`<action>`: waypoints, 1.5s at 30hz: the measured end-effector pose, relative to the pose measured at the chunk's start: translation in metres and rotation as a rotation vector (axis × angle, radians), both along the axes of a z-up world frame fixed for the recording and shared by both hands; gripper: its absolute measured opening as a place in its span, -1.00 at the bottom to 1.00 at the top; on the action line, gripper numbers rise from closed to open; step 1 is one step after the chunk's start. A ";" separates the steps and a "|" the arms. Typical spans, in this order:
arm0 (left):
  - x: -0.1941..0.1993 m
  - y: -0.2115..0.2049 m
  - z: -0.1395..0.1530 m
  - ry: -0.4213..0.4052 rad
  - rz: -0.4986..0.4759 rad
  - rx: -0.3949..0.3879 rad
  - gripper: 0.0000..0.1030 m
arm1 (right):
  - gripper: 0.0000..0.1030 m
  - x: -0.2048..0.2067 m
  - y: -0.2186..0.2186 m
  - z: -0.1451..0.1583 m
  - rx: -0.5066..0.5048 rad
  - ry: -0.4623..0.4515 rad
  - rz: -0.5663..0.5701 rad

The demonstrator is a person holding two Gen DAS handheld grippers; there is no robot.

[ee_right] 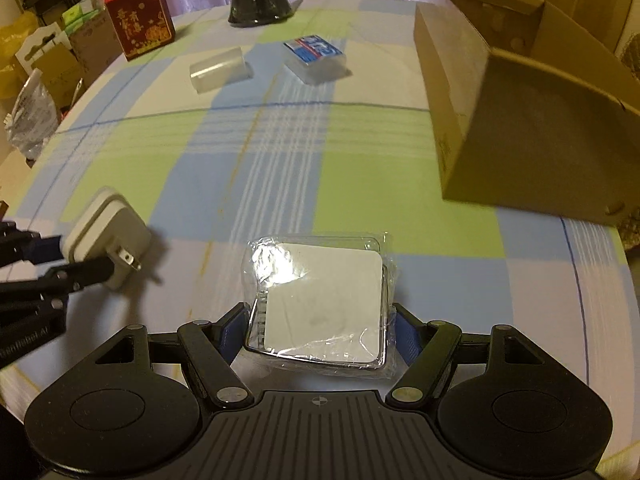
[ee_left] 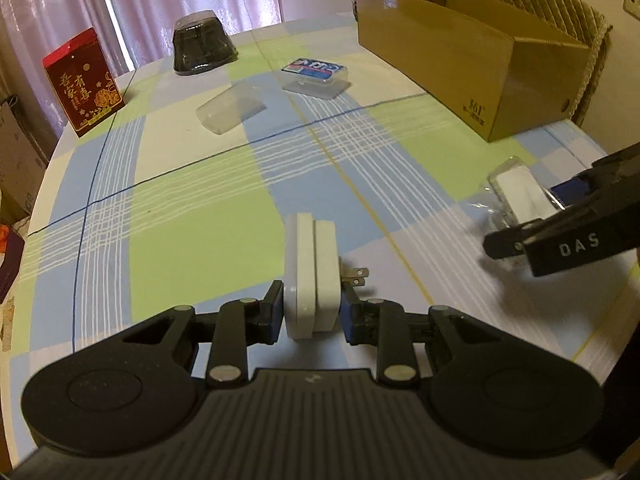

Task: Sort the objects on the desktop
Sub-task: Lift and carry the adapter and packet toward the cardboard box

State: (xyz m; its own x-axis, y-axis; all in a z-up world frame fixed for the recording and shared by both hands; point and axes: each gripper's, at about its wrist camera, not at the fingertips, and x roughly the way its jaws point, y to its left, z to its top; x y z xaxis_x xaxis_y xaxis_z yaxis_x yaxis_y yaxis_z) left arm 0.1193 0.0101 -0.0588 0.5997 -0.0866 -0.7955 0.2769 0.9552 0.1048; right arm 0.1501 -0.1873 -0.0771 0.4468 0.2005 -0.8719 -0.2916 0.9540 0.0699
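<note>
Left gripper [ee_left: 312,312] clamps white plug adapter [ee_left: 311,276] at lower centre of left view, prongs pointing right, jaws narrow against its sides. Right gripper [ee_right: 320,330] grips plastic-wrapped white square pack [ee_right: 320,300] at lower centre of right view — jaws wide on both edges. Cardboard box [ee_right: 520,120] sits upper right on checked tablecloth [ee_right: 200,152]; red box [ee_left: 82,82] upper left.

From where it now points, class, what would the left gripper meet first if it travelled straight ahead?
Likely the blue-labelled clear box: the left gripper, shut on the white charger, points roughly toward it over bare tablecloth. Depth is uncertain.
</note>
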 end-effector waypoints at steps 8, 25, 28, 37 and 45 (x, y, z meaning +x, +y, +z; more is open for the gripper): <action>0.006 -0.002 -0.005 -0.021 -0.015 0.050 -0.49 | 0.41 -0.007 -0.004 -0.012 -0.017 -0.013 0.009; 0.001 -0.006 0.008 -0.008 -0.037 0.049 -0.54 | 0.41 -0.009 -0.006 -0.002 -0.002 -0.044 -0.002; -0.003 -0.008 0.015 -0.013 -0.040 0.051 -0.54 | 0.41 -0.012 -0.007 0.009 0.014 -0.061 -0.006; -0.016 -0.020 0.041 -0.043 -0.048 0.047 -0.54 | 0.41 -0.023 -0.020 0.044 0.063 -0.125 -0.041; -0.022 -0.037 0.063 -0.079 -0.070 0.036 -0.54 | 0.41 -0.034 -0.041 0.075 0.092 -0.186 -0.088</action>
